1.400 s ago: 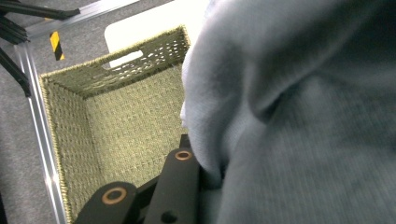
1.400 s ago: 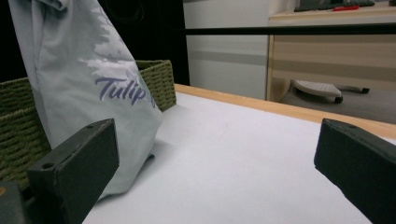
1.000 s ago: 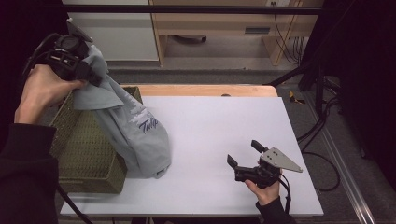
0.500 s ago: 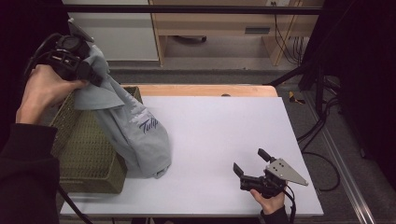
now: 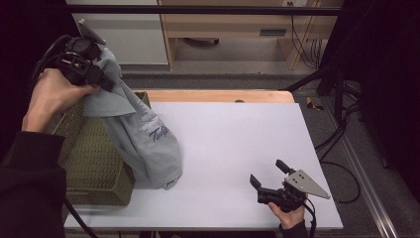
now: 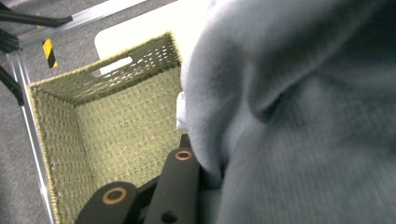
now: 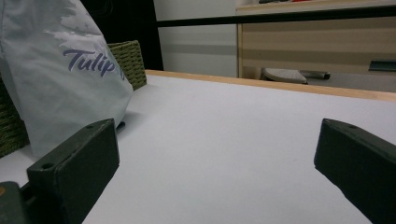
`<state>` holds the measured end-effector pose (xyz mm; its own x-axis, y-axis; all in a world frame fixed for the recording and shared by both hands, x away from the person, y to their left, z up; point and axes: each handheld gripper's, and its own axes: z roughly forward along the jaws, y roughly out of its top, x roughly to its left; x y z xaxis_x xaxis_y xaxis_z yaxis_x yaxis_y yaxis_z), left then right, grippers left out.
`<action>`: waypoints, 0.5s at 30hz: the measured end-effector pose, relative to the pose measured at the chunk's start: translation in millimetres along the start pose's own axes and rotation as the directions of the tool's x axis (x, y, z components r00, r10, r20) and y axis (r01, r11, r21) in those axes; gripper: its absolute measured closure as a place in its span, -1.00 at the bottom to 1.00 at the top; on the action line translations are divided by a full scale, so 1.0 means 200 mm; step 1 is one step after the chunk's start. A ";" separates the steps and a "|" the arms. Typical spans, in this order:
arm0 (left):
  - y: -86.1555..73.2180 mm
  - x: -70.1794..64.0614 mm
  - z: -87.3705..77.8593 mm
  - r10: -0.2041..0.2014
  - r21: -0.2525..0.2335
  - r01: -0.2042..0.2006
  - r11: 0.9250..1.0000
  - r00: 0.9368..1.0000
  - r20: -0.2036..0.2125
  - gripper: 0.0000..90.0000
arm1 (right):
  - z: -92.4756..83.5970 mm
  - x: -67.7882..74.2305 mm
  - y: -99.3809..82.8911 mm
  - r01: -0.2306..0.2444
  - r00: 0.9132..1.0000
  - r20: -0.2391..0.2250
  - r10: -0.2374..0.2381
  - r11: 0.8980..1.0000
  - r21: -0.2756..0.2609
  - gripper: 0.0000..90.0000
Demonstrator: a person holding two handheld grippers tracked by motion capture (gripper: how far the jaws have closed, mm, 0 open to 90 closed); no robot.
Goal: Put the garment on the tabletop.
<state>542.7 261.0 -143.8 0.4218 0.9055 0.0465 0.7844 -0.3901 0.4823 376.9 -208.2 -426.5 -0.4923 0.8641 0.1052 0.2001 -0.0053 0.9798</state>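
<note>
A pale grey garment (image 5: 143,134) with "Tulip" printed in blue hangs from my left gripper (image 5: 101,78), which is shut on its top edge high above the left of the table. The cloth drapes down over the rim of the green woven basket (image 5: 94,163), and its lower end rests on the white table (image 5: 237,134). In the left gripper view the grey garment (image 6: 299,116) is bunched between the jaws above the basket's inside (image 6: 116,126). My right gripper (image 5: 270,174) rests low near the front right edge, jaws wide open with nothing between them; its view faces the garment (image 7: 60,70).
The basket (image 7: 128,58) stands at the table's left edge. A wooden strip (image 5: 218,95) runs along the far edge. Beyond it are a cabinet and a wooden desk (image 5: 233,29) with cables on the floor. A black bar (image 5: 208,9) crosses the top.
My right gripper has slid back toward the front right edge of the table. The left gripper and the garment hang as before.
</note>
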 end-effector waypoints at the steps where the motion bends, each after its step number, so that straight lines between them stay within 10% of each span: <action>1: 0.00 -0.01 0.00 0.004 0.003 -0.004 1.000 1.000 0.005 0.80 | 0.00 0.00 0.00 -0.008 1.000 0.004 0.008 1.000 0.002 -1.00; 15: 0.10 -0.28 -0.01 0.116 -0.053 -0.113 0.992 0.991 0.063 0.82 | -0.02 0.00 0.01 -0.016 1.000 -0.007 0.016 1.000 0.008 -1.00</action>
<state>534.0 203.1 -134.5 0.5377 0.8419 0.0468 0.7069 -0.4803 0.5193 374.6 -210.8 -424.5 -0.4948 0.8604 0.1218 0.2144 -0.0150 0.9766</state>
